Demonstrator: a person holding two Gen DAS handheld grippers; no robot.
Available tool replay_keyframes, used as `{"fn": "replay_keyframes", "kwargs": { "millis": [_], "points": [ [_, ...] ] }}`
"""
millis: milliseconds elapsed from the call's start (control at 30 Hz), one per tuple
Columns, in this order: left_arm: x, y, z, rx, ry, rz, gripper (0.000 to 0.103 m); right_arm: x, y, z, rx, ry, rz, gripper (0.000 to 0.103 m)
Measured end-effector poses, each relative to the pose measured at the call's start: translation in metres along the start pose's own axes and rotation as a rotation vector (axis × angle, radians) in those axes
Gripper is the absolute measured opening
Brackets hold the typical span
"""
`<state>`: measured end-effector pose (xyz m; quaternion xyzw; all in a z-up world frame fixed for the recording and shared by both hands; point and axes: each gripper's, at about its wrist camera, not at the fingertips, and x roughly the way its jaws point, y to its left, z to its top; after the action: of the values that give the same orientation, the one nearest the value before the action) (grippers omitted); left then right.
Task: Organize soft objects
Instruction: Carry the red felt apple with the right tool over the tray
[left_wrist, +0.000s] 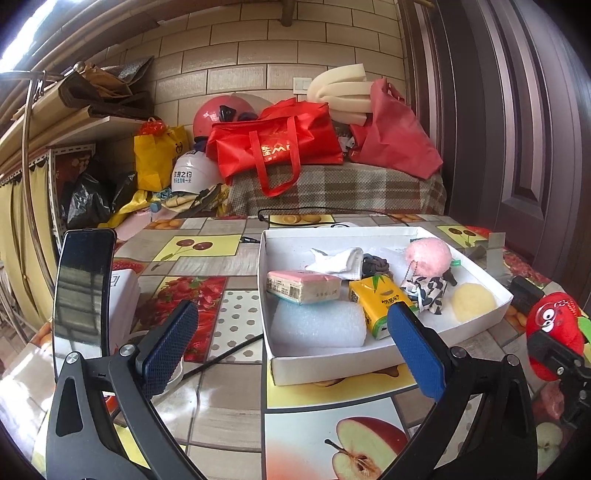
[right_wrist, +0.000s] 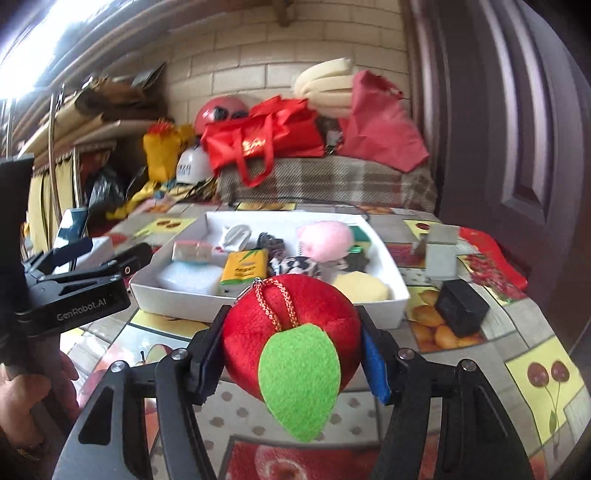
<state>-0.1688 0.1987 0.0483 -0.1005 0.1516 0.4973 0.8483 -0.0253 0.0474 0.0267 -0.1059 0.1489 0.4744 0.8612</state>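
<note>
done: soft items lying in white box (right_wrist: 384, 312) | right tongs (right_wrist: 291, 354) gripping red plush apple (right_wrist: 291, 325), nearing box's near edge | left tongs (left_wrist: 295, 347) gaping wide, empty

The round red plush apple toy (right_wrist: 291, 328) fills the space between the right gripper's (right_wrist: 293, 363) pads; its front face and the near rim of the shallow white cardboard tray (right_wrist: 177, 301) behind it are hidden. In the left wrist view the same toy (left_wrist: 554, 332) is partly covered by the gripper's black body.

The yellow tissue pack (left_wrist: 373, 301) is partly covered by one blue pad (left_wrist: 415, 347) of the left gripper (left_wrist: 291, 343).

The right wrist view is motion-blurred: print on the tray's packs is unreadable.

A dark knotted item (left_wrist: 375, 264) behind the white folded cloth (left_wrist: 338, 262) cannot be identified.

A hand (right_wrist: 22, 398) is cut off by the frame's left edge.
</note>
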Motion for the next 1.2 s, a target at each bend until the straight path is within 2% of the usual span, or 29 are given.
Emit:
{"fn": "replay_keyframes", "kwargs": {
  "millis": [500, 667, 900, 1200],
  "points": [
    [0.005, 0.001, -0.002, 0.004, 0.03, 0.009, 0.103, 0.019, 0.003, 0.009, -0.008, -0.022, -0.062, 0.064],
    [0.017, 0.0, -0.003, 0.008, 0.086, 0.027, 0.103, 0.029, 0.004, 0.015, -0.008, -0.029, -0.075, 0.064],
    [0.032, 0.008, 0.0, -0.048, 0.133, 0.015, 0.103, 0.05, 0.009, 0.024, -0.016, -0.021, -0.088, 0.064],
    [0.043, 0.007, 0.009, -0.049, 0.097, 0.013, 0.103, 0.065, 0.011, 0.03, -0.01, -0.016, -0.078, 0.064]
  ]
}}
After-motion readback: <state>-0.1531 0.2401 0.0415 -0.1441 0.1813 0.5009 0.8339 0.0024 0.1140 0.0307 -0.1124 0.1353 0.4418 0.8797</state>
